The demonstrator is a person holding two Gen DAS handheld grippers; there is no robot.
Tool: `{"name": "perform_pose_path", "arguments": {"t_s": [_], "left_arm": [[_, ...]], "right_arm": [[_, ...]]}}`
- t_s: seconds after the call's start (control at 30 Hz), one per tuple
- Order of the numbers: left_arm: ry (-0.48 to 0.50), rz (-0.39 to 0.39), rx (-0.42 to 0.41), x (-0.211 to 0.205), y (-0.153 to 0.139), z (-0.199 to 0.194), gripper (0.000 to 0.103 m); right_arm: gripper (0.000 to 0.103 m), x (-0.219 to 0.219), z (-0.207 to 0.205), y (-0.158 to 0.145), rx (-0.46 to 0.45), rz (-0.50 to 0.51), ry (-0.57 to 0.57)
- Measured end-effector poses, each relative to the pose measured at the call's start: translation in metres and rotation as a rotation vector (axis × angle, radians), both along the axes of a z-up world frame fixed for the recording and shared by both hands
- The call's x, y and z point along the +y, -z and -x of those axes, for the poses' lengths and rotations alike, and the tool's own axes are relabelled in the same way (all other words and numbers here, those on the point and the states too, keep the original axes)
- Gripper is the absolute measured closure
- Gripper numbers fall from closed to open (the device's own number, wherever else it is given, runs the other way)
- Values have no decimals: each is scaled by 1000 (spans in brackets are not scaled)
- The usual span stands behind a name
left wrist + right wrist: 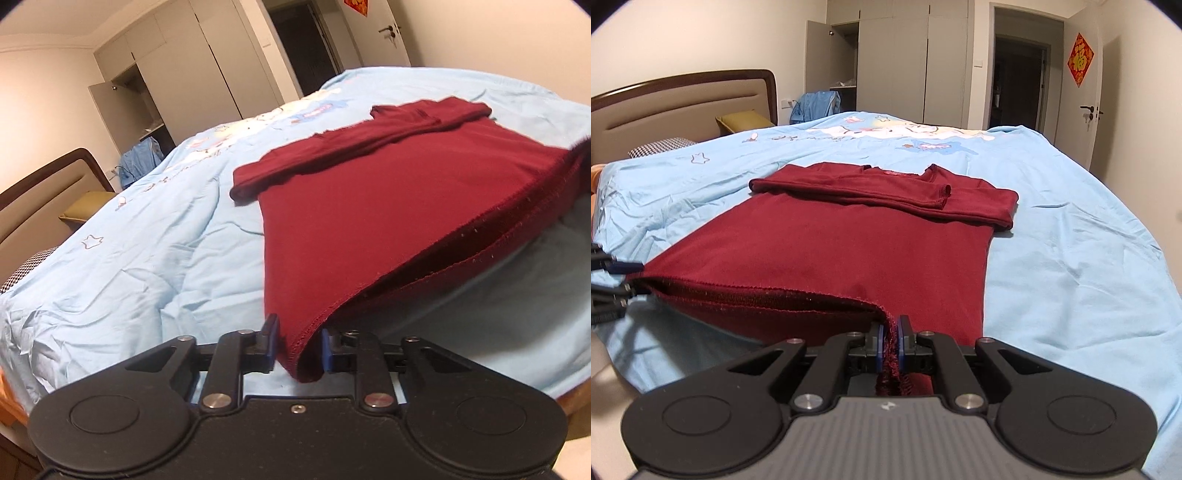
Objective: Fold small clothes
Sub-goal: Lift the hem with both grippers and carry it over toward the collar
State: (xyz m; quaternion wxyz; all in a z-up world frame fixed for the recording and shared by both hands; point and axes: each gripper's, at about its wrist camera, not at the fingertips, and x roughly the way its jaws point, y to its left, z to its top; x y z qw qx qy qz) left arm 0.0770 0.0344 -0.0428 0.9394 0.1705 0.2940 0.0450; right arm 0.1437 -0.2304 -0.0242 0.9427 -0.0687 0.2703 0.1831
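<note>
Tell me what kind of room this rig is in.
A home bedroom, most likely. The dark red shirt lies on a bed with a light blue cartoon-print cover, a padded headboard stands at one end, and a built-in wardrobe with one door open lines the far wall.

Both fisheye views are evenly lit by warm indoor light, with no glare and only soft shadow under the lifted hem of the dark red knit shirt [369, 229]. Straight lines bow strongly toward the dark vignetted corners. The left wrist view is softly blurred over the pale blue printed bedcover [129, 258]; the right wrist view is sharper.
</note>
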Motion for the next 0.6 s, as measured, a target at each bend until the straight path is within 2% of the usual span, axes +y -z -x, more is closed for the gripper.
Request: {"name": "perform_pose_path", "arguments": {"t_s": [0.13,0.23,0.4,0.5,0.6], "left_arm": [[9,73,-38,7,-10,-6,95],[13,115,-63,9,-17,-17,96],[6,181,-90,15,-31,-45,96],[12,196,-96,17,-38,-60,97],[21,187,-105,15,-44,-68,97]], "right_arm": [[95,1,6,5,4,42,-11],[91,2,11,10,11,76,-15],[56,3,17,20,32,122,-30],[44,5,21,26,40,157,-49],[43,12,26,34,23,241,-61]]}}
